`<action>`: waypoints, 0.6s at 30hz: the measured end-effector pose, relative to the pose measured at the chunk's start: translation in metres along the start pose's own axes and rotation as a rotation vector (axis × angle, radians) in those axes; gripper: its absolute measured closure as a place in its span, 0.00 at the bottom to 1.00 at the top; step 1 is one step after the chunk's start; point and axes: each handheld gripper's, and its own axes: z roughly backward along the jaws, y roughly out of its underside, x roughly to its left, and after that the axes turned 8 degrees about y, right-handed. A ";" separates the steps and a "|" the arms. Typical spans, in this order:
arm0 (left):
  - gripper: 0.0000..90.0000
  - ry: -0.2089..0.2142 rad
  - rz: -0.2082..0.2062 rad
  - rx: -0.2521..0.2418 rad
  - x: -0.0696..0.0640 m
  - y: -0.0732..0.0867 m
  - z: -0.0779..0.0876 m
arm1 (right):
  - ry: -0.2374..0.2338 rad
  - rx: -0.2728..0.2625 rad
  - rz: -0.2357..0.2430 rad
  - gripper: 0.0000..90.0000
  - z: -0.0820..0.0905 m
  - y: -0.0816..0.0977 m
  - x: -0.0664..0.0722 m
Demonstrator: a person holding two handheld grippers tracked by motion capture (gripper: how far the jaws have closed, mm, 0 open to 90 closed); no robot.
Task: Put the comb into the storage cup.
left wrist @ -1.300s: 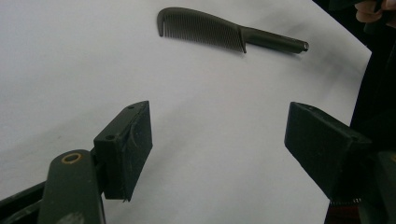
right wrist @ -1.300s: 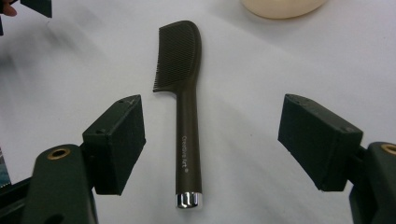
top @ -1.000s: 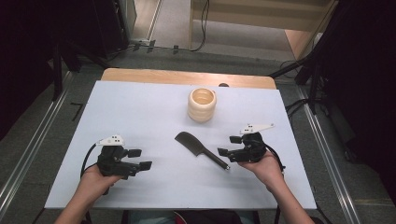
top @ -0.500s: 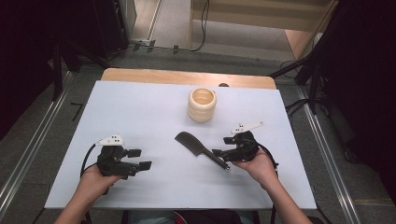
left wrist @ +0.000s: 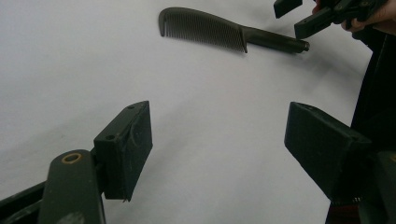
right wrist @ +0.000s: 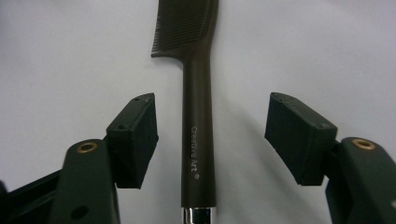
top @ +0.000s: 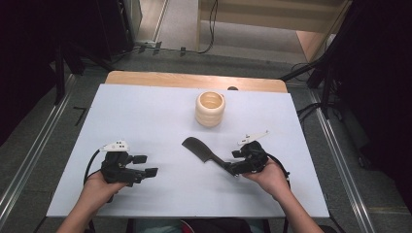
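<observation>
Dark brown plastic comb (top: 204,152) lies flat on the white table (top: 145,111), near the person's side, handle pointing at the right gripper (top: 234,169) – the ribbed cream cup (top: 210,108) stands well apart behind it. In the right gripper view the comb handle (right wrist: 198,140) runs up between the two jaws, which have just been closing but are not yet touching it; gap shows on both sides. Left gripper (top: 145,165) rests apart at the table's left, jaws spread, nothing between them, comb (left wrist: 219,32) far off in its view. Risks, as a judgement: the handle is thin and lies flat, so the pads may ride over it or pinch only its top edge – comb could squirt out or spin. One pad looks nearer, so it may shove the handle sideways first. Gripping near the handle's end also leaves the toothed part hanging, so it may droop or twist on lifting.
</observation>
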 end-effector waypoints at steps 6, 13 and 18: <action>0.27 0.001 0.000 0.000 0.000 0.000 0.000 | -0.011 0.057 0.004 0.47 -0.005 0.005 0.002; 0.27 -0.001 -0.001 0.002 0.000 0.000 0.000 | -0.012 0.108 0.028 0.57 -0.009 0.007 0.006; 0.27 -0.002 -0.002 0.004 0.000 0.000 -0.001 | -0.001 0.113 0.029 0.66 -0.009 0.007 0.007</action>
